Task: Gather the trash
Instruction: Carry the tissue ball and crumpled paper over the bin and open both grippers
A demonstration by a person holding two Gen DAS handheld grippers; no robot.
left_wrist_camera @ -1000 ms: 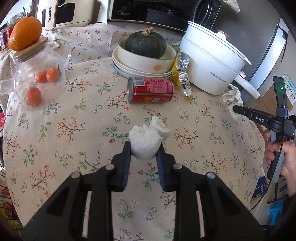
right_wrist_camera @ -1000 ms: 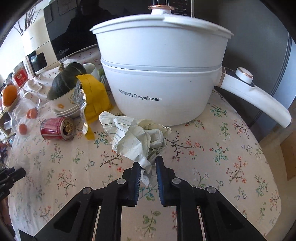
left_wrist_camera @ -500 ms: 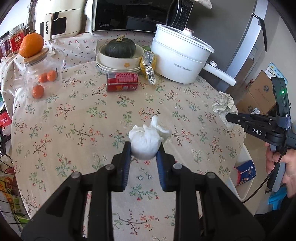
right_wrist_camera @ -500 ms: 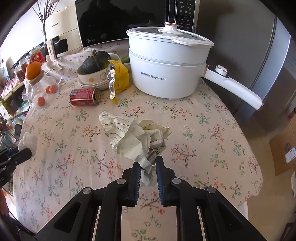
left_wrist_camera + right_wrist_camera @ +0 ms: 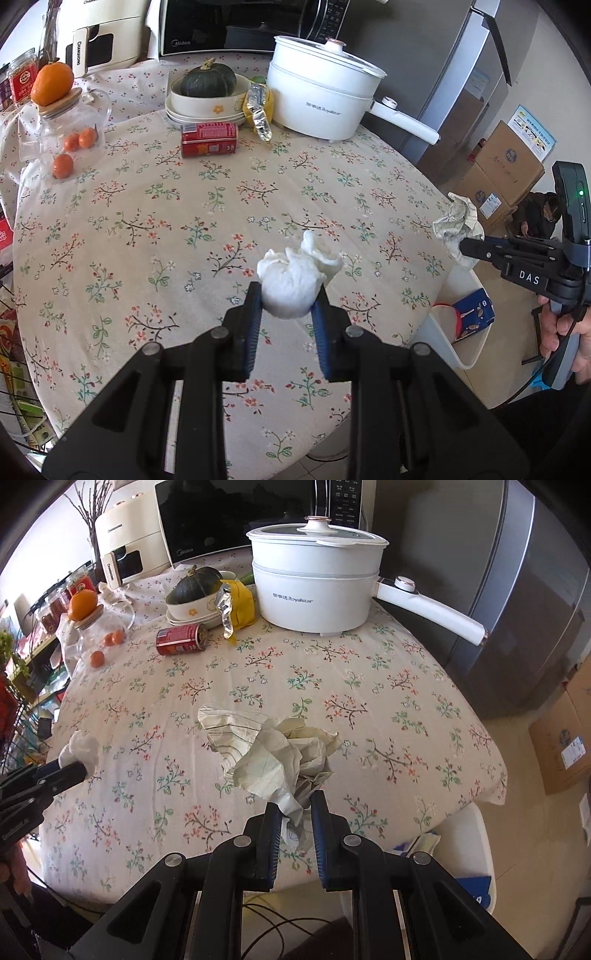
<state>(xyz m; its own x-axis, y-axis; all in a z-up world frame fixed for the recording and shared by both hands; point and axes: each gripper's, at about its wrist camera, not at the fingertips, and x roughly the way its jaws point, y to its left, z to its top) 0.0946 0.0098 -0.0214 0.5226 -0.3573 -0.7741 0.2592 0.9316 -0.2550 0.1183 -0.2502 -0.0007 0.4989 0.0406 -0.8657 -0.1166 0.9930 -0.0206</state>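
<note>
My left gripper [image 5: 287, 295] is shut on a white tissue ball [image 5: 291, 282], held above the near part of the floral tablecloth [image 5: 147, 221]. My right gripper [image 5: 293, 810] is shut on a crumpled sheet of lined paper [image 5: 273, 753], also lifted off the table. In the left wrist view the right gripper [image 5: 461, 245] shows at the right edge with that paper [image 5: 458, 225], above a white bin [image 5: 452, 332] beside the table. A red can [image 5: 208, 139] lies on its side far back, next to a yellow-and-silver wrapper [image 5: 258, 110].
A white electric pot [image 5: 317, 583] with a long handle, a bowl stack with a green squash [image 5: 208, 83], a glass jar with oranges [image 5: 66, 129], a microwave and a cream appliance line the far side. The bin holds a blue box [image 5: 474, 314]. Cardboard boxes [image 5: 506, 173] stand at the right.
Both grippers have pulled back from the far objects and risen a little, each carrying its trash. The pot and can now look smaller, and the table's near edge and white bin have come into view.
</note>
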